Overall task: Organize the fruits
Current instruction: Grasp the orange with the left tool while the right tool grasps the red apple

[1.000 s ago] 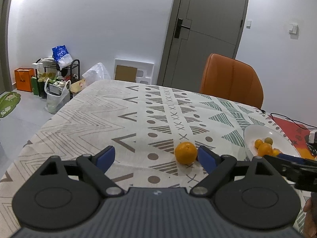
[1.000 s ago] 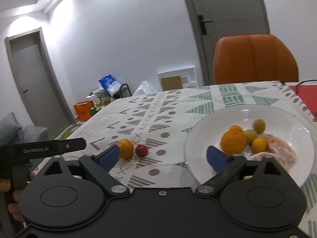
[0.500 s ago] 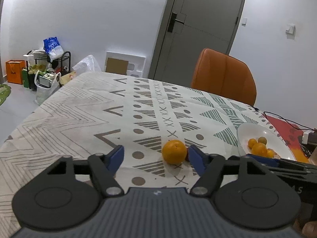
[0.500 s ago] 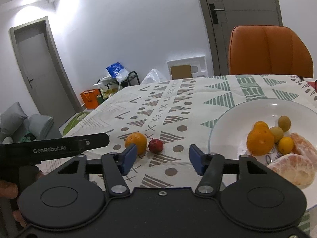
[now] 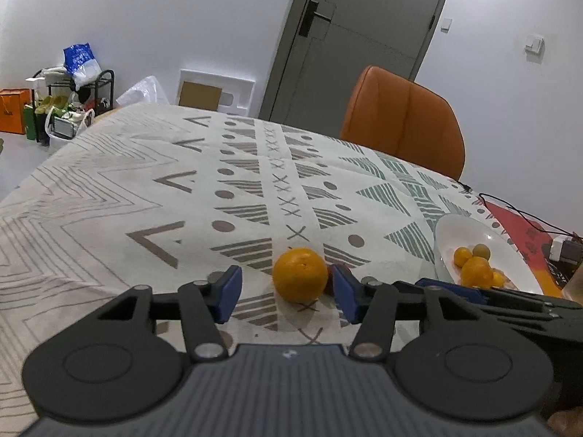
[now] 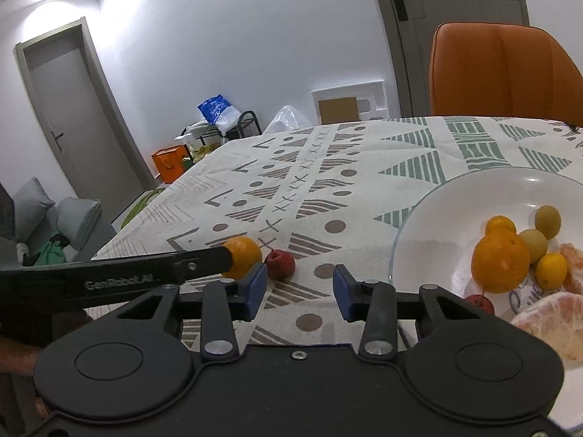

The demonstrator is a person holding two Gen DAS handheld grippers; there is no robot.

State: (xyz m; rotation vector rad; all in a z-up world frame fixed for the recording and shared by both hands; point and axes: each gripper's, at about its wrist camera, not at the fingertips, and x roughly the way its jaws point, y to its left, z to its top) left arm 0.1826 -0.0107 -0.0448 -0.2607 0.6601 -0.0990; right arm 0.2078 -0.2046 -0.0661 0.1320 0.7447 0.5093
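- This is looking like a lived-in home, in a dining area: a table (image 5: pixel 109 189) wearing a cloth printed with triangles, dots and crosses is filling both views.
- An orange upholstered chair (image 5: pixel 404 123) is standing at the table's far side.
- A white plate (image 6: pixel 455 211) on the cloth is holding oranges and other small fruit.
- Grey interior doors (image 5: pixel 357 32) with lever handles are breaking up plain white walls.
- A low black rack (image 5: pixel 73 91) by the wall is carrying shoes and bags, with an orange shopping bag (image 5: pixel 12 109) sitting beside it.
- Grey cushions (image 6: pixel 54 215) are lying on the floor near a second door.
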